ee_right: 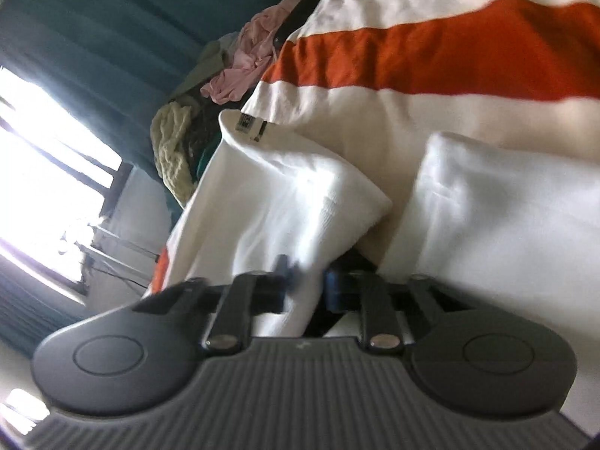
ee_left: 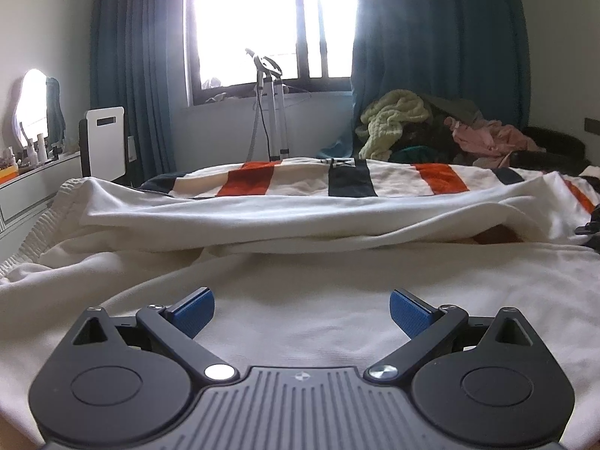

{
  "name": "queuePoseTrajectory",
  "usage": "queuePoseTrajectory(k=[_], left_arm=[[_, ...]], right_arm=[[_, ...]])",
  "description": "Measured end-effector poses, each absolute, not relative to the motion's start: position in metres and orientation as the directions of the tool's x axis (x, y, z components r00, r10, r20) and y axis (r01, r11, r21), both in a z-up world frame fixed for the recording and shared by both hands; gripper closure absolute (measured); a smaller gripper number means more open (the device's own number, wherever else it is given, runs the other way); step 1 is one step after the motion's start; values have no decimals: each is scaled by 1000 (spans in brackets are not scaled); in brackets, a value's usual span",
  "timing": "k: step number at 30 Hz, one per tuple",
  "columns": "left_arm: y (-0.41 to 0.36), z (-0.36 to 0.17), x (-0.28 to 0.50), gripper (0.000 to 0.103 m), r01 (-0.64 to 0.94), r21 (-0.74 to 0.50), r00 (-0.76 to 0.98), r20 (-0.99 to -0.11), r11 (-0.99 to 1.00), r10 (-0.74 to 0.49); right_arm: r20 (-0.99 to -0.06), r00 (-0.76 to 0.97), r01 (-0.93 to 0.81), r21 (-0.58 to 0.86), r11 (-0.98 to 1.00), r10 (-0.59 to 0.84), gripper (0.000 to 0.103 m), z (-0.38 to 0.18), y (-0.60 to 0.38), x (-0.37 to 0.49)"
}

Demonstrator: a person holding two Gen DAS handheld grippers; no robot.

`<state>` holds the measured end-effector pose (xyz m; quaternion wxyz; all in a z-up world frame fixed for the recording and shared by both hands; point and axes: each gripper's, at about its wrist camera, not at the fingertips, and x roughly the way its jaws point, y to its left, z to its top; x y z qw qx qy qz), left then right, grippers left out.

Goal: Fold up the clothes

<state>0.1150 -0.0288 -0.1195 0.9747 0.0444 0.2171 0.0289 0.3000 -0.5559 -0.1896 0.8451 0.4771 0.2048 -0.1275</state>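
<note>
A cream garment with orange and navy stripes [ee_left: 337, 217] lies spread on the bed, its near part folded over itself. My left gripper [ee_left: 302, 309] is open and empty, low over the plain cream cloth, blue pads [ee_left: 195, 313] wide apart. In the tilted right wrist view the same striped garment [ee_right: 431, 48] fills the frame. My right gripper [ee_right: 307, 281] is shut on a fold of its white cloth [ee_right: 285, 202], which rises from between the fingers. A label [ee_right: 249, 125] shows at the collar.
A heap of other clothes [ee_left: 431, 131], yellow-green knit and pink, sits at the far right of the bed. A garment steamer stand [ee_left: 272, 112] is by the window with teal curtains. A dresser with bottles [ee_left: 33, 161] is at left.
</note>
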Motion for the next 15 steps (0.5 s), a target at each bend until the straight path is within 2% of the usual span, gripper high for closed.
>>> queuePoseTrajectory(k=[3,6,11,14,15], left_arm=[[-32,-122,122,2,-48,119,912,-401,992,92],[-29,-124,128,2,-57,103,904,-417,993,95],[-25,-126,136,2,-71,78,893,-439,994,98],[-25,-121,130,2,-58,82,904,-418,995,87],[-25,-119,127,2,-53,84,908,-411,995,83]], right_arm=[[-457,882,450,748,488,-114,96,-187,-557,286],[-450,867,497,749,437,-214,96,-186,-563,266],[-471,855,511,693,509,-217,96,-184,-566,263],[-464,857,503,651,568,-227,89,-167,-547,246],[-457,859,495,636,592,-228,80,-160,-537,237]])
